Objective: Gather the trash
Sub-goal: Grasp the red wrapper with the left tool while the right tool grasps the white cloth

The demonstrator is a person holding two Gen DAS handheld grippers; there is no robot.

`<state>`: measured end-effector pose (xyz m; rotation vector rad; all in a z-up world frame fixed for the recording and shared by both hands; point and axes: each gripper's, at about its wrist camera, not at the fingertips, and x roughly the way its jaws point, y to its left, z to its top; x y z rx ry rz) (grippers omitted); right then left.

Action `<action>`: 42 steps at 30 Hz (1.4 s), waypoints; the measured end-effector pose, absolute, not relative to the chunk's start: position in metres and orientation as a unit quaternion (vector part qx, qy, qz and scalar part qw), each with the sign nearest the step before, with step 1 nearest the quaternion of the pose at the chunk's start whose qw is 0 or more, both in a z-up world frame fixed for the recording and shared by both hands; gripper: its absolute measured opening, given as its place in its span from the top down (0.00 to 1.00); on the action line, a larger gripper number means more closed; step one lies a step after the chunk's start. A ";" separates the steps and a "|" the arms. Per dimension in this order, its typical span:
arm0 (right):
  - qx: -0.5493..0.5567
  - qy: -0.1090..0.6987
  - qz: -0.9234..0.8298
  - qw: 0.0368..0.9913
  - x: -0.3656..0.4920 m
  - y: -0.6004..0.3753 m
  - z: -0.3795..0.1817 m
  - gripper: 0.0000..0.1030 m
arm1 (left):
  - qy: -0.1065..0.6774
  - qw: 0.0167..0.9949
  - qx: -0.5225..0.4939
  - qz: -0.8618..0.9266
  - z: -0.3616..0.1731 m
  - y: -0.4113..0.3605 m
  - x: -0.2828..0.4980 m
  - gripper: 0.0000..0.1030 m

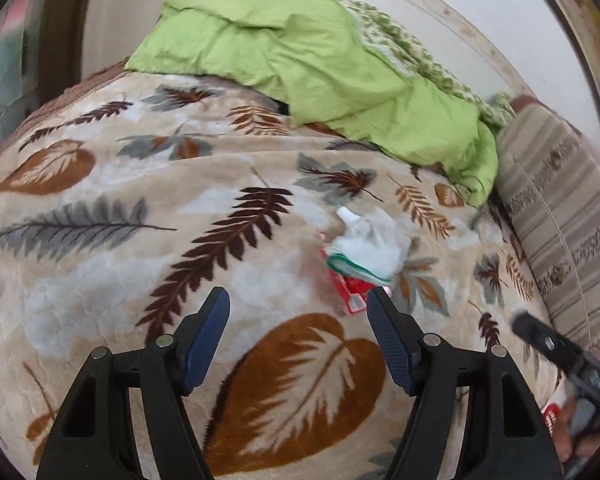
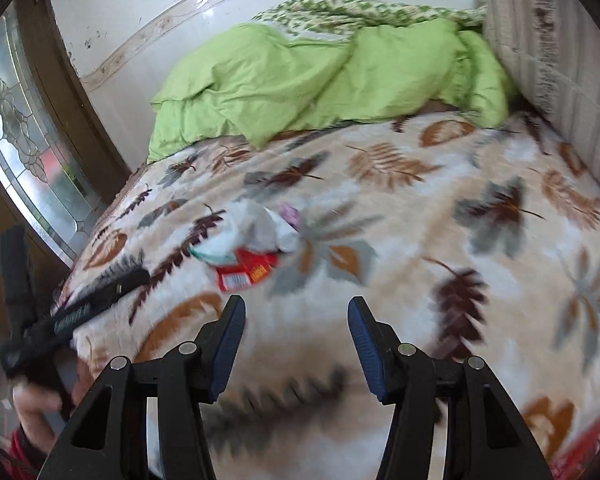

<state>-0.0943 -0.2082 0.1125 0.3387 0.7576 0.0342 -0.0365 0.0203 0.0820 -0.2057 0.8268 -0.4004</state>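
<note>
A small heap of trash lies on the leaf-patterned blanket (image 1: 100,240): crumpled white wrappers (image 1: 374,242) on top of a red packet (image 1: 352,290). In the right wrist view the white wrappers (image 2: 260,228) and red packet (image 2: 246,270) lie left of centre on the blanket (image 2: 420,248). My left gripper (image 1: 298,308) is open and empty, its right fingertip just beside the red packet. My right gripper (image 2: 296,316) is open and empty, a little short of the heap. Each gripper shows at the edge of the other's view, the right one (image 1: 556,352) and the left one (image 2: 80,304).
A rumpled green duvet (image 1: 300,60) lies along the far side of the bed against the white wall. A striped cushion (image 1: 556,208) stands at the right end. A patterned glass door (image 2: 24,136) is at the left. The right wrist view is motion-blurred.
</note>
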 end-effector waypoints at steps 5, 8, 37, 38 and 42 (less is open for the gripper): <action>0.156 0.383 0.023 0.910 -0.012 -0.184 0.088 0.44 | 0.410 0.888 -0.109 -0.179 0.073 0.034 -0.026 0.32; 0.171 0.404 0.025 0.898 0.021 -0.178 0.069 0.44 | 0.420 0.882 -0.118 -0.177 0.068 0.040 -0.019 0.32; 0.232 0.328 0.004 0.916 -0.085 -0.262 0.085 0.83 | 0.464 0.866 -0.041 -0.184 0.022 -0.076 0.029 0.87; 0.232 0.326 0.004 0.916 -0.085 -0.262 0.086 0.83 | 0.459 0.868 -0.043 -0.184 0.025 -0.074 0.028 0.90; 0.212 0.315 0.000 0.925 -0.088 -0.254 0.092 0.83 | 0.431 0.881 -0.042 -0.189 0.044 -0.063 0.015 0.95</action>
